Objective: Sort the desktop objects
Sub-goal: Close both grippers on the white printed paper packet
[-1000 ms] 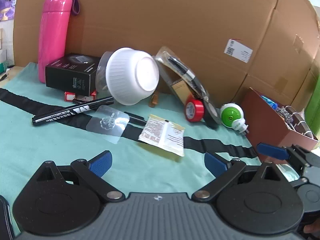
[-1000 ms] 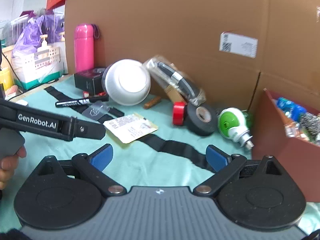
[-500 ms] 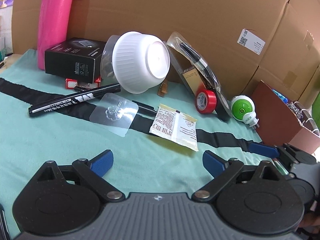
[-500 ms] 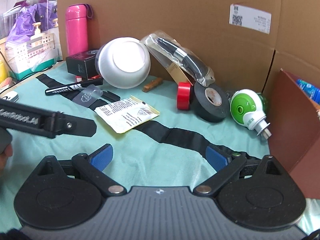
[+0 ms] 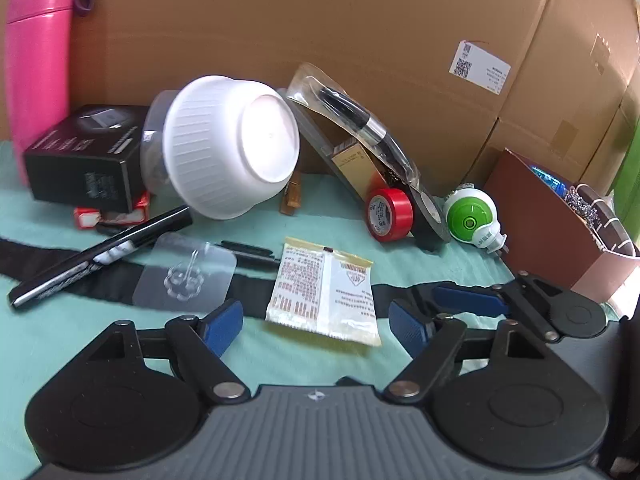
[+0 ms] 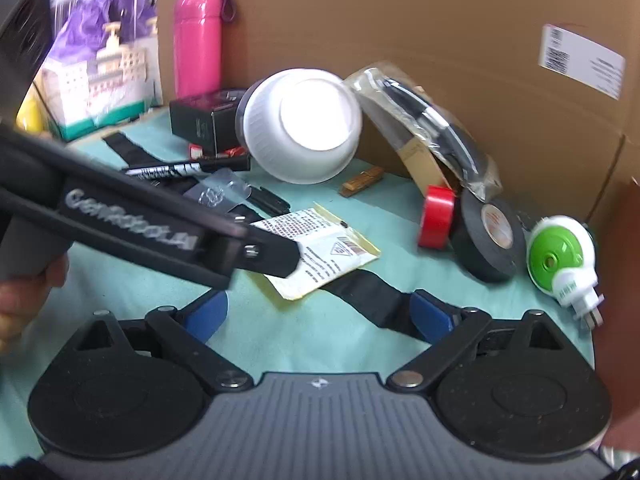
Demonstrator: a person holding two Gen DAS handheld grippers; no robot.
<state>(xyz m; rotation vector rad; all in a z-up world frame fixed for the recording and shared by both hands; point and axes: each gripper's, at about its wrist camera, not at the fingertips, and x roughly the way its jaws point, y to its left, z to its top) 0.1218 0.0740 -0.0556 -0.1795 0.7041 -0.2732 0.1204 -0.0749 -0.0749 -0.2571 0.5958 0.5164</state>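
Observation:
My left gripper [image 5: 318, 322] is open and empty, low over the green cloth, with a yellow-edged paper sachet [image 5: 326, 286] lying just ahead between its fingers. My right gripper [image 6: 320, 316] is open and empty, a little behind the same sachet [image 6: 316, 252]. A black marker [image 5: 100, 254], a clear adhesive hook [image 5: 186, 274], a tipped white bowl [image 5: 232, 148], a red tape roll [image 5: 390, 214], a black tape roll [image 6: 490, 236] and a green-white plug-in [image 5: 472, 220] lie on the cloth.
A pink bottle [image 5: 36, 60] and a black box [image 5: 84, 156] stand at the back left. A brown box [image 5: 560, 224] holding several items stands at the right. A cardboard wall [image 5: 360, 20] closes the back. A black strap [image 5: 400, 294] crosses the cloth.
Both grippers have moved forward and lower toward the sachet. The left gripper now reaches over the sachet's edge in the right wrist view.

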